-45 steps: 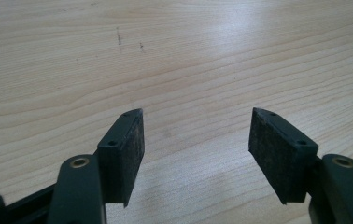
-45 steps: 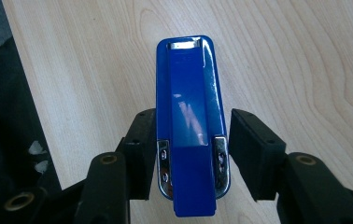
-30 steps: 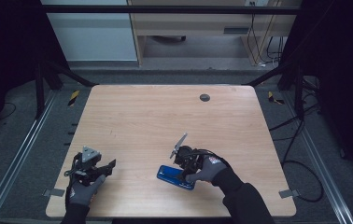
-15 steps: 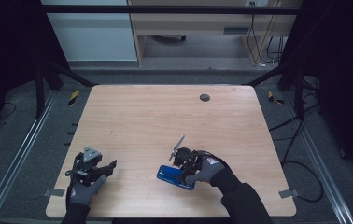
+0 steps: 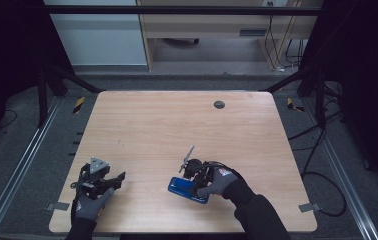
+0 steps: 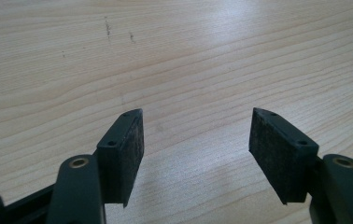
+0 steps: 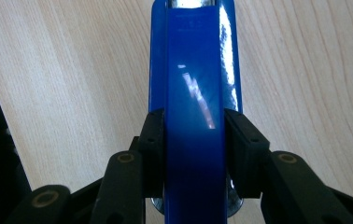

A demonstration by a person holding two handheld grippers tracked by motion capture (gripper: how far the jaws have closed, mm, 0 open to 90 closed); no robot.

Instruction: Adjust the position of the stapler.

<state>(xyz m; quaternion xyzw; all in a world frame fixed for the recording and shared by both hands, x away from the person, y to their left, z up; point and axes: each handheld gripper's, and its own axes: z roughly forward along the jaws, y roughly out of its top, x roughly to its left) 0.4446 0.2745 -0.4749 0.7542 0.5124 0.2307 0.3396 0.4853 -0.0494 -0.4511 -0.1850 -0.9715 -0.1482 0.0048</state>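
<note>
Fingers of your left gripper [image 5: 108, 181] stand wide apart over bare table [image 5: 167, 125], holding nothing. Your right gripper [image 7: 194, 140] has just been closing its fingers on the blue stapler [image 7: 194, 93], which lies at the table's near edge; they now flank its sides. Squeeze squarely at mid-body before lifting, so it won't pivot.

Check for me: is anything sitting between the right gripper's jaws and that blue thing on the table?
Nothing visible. In the right gripper view the right gripper has a pad against each long side of the blue thing, with no gap or other item between; its jaws have just been closing. The table around it is bare wood.
</note>
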